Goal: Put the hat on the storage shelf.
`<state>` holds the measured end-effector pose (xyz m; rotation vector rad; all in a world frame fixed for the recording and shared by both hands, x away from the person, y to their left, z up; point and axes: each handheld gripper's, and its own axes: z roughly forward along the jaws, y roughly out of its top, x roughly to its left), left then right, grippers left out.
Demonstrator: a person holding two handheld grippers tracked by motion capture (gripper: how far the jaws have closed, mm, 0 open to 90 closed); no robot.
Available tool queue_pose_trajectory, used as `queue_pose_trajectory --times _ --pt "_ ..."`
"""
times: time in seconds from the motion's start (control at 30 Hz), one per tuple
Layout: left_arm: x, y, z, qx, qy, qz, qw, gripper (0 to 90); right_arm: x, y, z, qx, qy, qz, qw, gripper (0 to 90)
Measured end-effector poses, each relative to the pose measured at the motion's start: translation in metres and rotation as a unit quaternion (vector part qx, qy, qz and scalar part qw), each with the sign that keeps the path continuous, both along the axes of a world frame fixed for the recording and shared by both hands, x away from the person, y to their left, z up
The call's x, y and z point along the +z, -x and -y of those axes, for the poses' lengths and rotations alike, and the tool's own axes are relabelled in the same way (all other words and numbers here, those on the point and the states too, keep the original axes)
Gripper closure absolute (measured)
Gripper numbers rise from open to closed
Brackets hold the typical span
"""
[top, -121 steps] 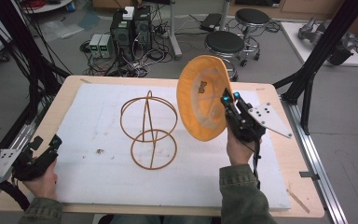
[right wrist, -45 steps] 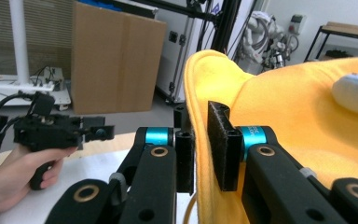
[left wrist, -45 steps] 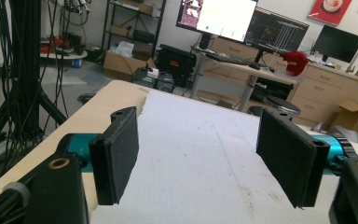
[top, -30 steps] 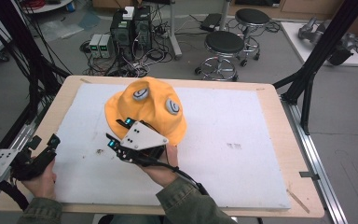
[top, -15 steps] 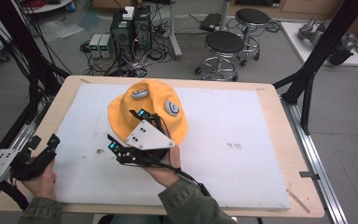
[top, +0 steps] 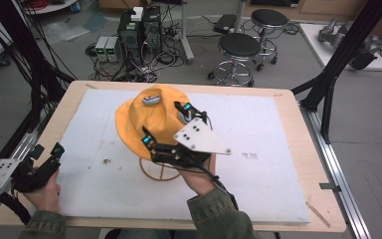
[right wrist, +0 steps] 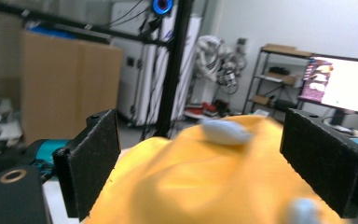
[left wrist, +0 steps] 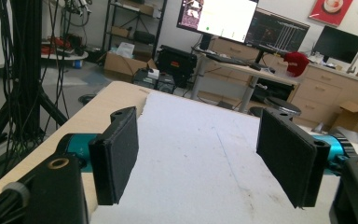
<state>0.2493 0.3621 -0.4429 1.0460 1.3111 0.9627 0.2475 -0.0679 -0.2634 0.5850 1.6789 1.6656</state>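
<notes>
Right gripper [top: 166,127], jaws just opened apart off the yellow hat [top: 146,119] draped over the wire stand [top: 159,172]: release step. Next, withdraw clear of the hat.

The left gripper [top: 49,157] rests low at the table's near-left edge, jaws wide apart. The right gripper [top: 166,127], mid-table, has just been opening its jaws, apparently gripping nothing, forearm reaching forward.

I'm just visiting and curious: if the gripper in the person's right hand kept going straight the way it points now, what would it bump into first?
Most likely the orange hat on its wire stand. The right gripper has just opened its jaws, nothing is pinched between them, and the hat's cloth lies right ahead. How near is hard to judge.
</notes>
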Motion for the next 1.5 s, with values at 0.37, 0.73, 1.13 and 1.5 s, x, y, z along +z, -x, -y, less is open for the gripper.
queue_pose_trajectory --times 0.37,0.73,1.13,1.5 --pt "0.0 -0.001 0.0 0.0 -0.001 0.004 1.0 29.4 0.01 0.008 0.09 -0.09 -0.05 0.014 0.9946 11.2" --pt "0.001 0.0 0.003 -0.003 -0.003 0.005 1.0 29.4 -0.015 0.02 0.173 -0.173 -0.084 -0.012 0.9812 11.2" --pt "0.002 0.002 0.004 -0.002 -0.001 0.006 1.0 29.4 -0.06 0.021 0.219 -0.233 -0.086 -0.044 0.9677 11.2" --pt "0.002 0.004 0.004 0.0 0.0 0.006 1.0 29.4 -0.101 0.018 0.232 -0.275 -0.061 -0.076 0.9565 11.2"
